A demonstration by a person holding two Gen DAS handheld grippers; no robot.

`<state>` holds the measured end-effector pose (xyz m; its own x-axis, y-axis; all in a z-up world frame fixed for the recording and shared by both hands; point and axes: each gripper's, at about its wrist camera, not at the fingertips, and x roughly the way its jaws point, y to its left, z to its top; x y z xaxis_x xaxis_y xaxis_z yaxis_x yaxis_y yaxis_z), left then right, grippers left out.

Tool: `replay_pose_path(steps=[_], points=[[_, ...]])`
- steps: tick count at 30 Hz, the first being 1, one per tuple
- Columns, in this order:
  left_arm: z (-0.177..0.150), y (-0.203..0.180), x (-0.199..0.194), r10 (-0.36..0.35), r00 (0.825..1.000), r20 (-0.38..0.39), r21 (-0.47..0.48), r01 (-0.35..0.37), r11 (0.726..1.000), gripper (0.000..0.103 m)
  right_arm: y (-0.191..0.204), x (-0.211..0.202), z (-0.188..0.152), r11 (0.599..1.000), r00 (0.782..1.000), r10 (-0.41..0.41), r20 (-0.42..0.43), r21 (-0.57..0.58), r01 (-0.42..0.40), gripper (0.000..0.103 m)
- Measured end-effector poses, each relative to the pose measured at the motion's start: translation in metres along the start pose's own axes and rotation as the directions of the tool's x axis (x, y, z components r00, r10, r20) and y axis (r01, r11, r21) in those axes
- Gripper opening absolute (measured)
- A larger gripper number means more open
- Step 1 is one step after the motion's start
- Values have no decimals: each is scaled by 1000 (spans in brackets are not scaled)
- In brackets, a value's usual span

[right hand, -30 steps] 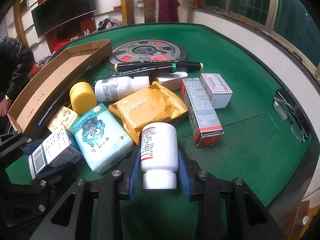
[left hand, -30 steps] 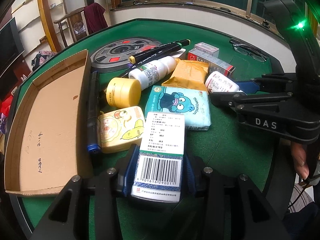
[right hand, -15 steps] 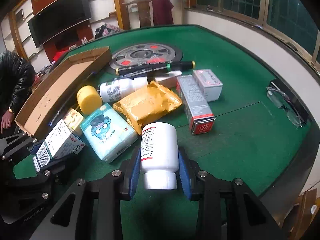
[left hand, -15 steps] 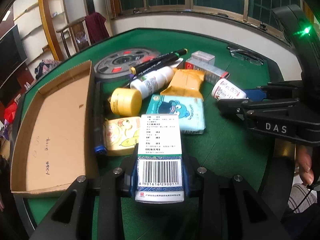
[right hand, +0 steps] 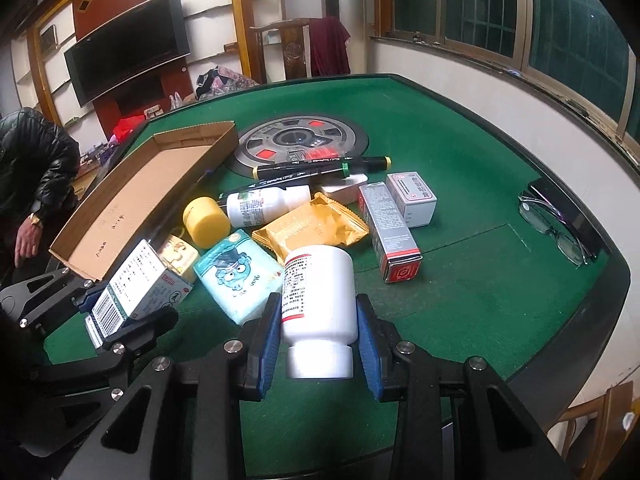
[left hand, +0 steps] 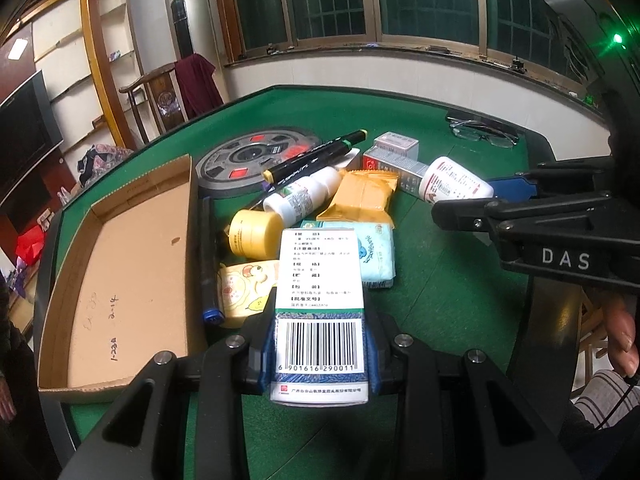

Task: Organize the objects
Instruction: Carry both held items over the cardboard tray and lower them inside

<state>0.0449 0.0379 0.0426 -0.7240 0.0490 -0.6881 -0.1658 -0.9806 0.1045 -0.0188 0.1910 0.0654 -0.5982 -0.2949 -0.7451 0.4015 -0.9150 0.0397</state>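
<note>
My left gripper (left hand: 320,356) is shut on a white medicine box (left hand: 320,280) with a barcode, held above the near edge of the green table (left hand: 440,304). From the right wrist view the same box (right hand: 136,284) sits in that gripper (right hand: 120,312) at the lower left. My right gripper (right hand: 318,336) is shut on a white pill bottle (right hand: 318,292), cap towards the camera, lifted off the felt. The left wrist view shows this bottle (left hand: 456,184) at the right. An open cardboard tray (left hand: 120,280) lies to the left with nothing in it.
A pile lies mid-table: yellow jar (left hand: 256,232), small white bottle (left hand: 304,196), orange packet (left hand: 364,196), blue tissue pack (left hand: 376,256), yellow tin (left hand: 244,288), markers (left hand: 316,156), red-grey box (right hand: 390,232), white box (right hand: 412,196). A pen (left hand: 208,264) lies beside the tray. Glasses (right hand: 560,224) rest at the right rim. A person (right hand: 36,176) stands far left.
Both grippers have risen and tilted up a little with the box and the bottle still in them, so the table and pile sit lower and farther in both views.
</note>
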Motion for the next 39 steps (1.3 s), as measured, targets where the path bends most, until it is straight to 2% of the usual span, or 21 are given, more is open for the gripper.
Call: replay_pose_path(steps=[7,12,17,25,31,34,39], points=[[1,-1,-3,-2,1000,13,3,2,1000,33,3,-3,2,1000,1000,8,4,-2,-8,39],[5,8,-8,-25,999,24,-33,26,999,33,6,-5,10,1000,1000,22,2,1,-22,39],[13,37,-19,-58,997,56,-139,66,988,33,16,-3,27,999,999,51,-14,1,-51,39],[21,95,-30,7,997,80,-275,15,961,33,58,3,65,993,993,112,-30,-41,-113,39],[32,149,-30,95,995,31,-298,-82,951,33,103,18,102,982,985,164,-49,-88,-167,39],[41,180,-21,99,995,-16,-297,-100,950,33,129,37,121,978,982,172,-78,-108,-179,39],[47,230,12,143,982,-121,-321,-175,931,33,155,80,154,973,968,204,-144,-80,-217,39]])
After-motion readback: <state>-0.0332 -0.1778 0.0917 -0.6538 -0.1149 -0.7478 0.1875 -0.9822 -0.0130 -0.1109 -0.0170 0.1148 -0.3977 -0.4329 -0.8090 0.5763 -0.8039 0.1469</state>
